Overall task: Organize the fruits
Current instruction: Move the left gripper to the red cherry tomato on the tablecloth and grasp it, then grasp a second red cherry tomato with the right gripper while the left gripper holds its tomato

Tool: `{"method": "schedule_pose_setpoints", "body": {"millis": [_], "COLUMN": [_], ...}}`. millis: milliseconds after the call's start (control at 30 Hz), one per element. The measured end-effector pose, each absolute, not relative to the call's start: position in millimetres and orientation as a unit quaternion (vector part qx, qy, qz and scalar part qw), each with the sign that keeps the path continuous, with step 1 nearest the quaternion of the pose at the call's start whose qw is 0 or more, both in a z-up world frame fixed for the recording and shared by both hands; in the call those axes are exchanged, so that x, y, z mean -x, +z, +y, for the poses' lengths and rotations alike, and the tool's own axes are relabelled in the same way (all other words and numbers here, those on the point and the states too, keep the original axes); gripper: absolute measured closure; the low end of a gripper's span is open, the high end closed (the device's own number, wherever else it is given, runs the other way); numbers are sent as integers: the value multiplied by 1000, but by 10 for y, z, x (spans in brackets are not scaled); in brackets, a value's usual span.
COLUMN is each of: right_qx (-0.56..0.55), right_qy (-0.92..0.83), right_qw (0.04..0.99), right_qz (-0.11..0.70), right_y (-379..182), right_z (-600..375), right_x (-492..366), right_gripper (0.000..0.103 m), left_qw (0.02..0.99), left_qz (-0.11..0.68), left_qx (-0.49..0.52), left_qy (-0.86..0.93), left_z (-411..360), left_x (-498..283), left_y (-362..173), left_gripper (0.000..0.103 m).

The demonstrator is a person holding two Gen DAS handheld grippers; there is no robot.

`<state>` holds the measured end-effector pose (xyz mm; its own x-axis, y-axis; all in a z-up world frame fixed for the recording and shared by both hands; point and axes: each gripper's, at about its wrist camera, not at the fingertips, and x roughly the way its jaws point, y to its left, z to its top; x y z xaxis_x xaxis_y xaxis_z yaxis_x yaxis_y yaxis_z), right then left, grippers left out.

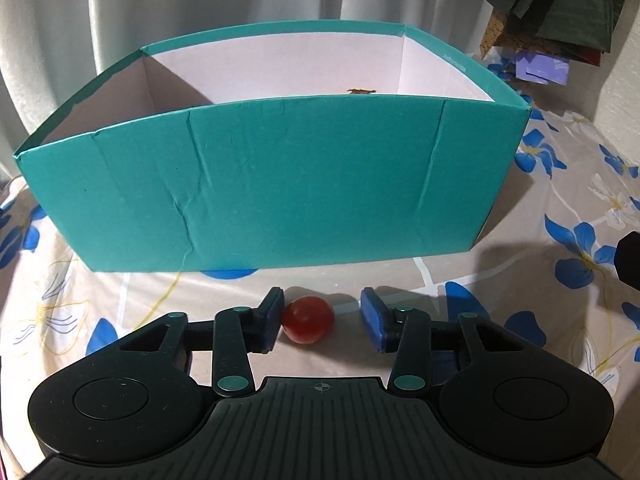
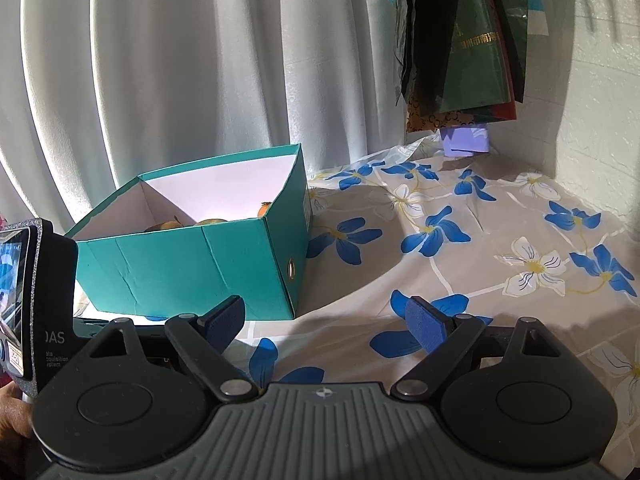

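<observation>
A small red fruit [image 1: 307,319] lies on the flowered tablecloth between the fingers of my left gripper [image 1: 322,320]. The jaws are open; the left pad [image 1: 269,322] touches the fruit and the right pad stands apart from it. A teal cardboard box [image 1: 280,184] with a white inside stands just behind. In the right wrist view the box [image 2: 192,264] holds orange and brownish fruits [image 2: 212,222], mostly hidden by its wall. My right gripper [image 2: 326,326] is open and empty above the cloth, right of the box.
A flowered tablecloth [image 2: 480,240] covers the table. White curtains [image 2: 180,80] hang behind the box. Dark green bags [image 2: 464,40] hang at the back right above a purple item [image 2: 466,140]. A white wall [image 2: 592,100] bounds the right side.
</observation>
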<state>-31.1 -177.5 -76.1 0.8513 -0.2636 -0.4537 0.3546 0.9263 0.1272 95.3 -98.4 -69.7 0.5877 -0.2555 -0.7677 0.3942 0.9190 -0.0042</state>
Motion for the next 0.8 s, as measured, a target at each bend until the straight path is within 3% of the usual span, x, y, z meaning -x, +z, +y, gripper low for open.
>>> {"method": "schedule_pose_setpoints", "body": {"millis": [33, 267, 800], "right_qx": [-103, -93, 1], "right_qy": [-162, -160, -106], "right_qw": [957, 958, 952], "right_qz": [219, 218, 286], "right_y": [-758, -720, -994], "right_z": [-1773, -1728, -1267], "right_x": [311, 342, 336], "right_gripper": [15, 15, 17], "left_qw": [887, 878, 910], "left_qz": [417, 439, 397], "left_qx": [-82, -68, -16], "left_qy": [-183, -178, -117], "left_z": [-971, -874, -344], "left_x": [-958, -978, -712], "left_y": [-690, -607, 88], "left_gripper": [74, 74, 74]}}
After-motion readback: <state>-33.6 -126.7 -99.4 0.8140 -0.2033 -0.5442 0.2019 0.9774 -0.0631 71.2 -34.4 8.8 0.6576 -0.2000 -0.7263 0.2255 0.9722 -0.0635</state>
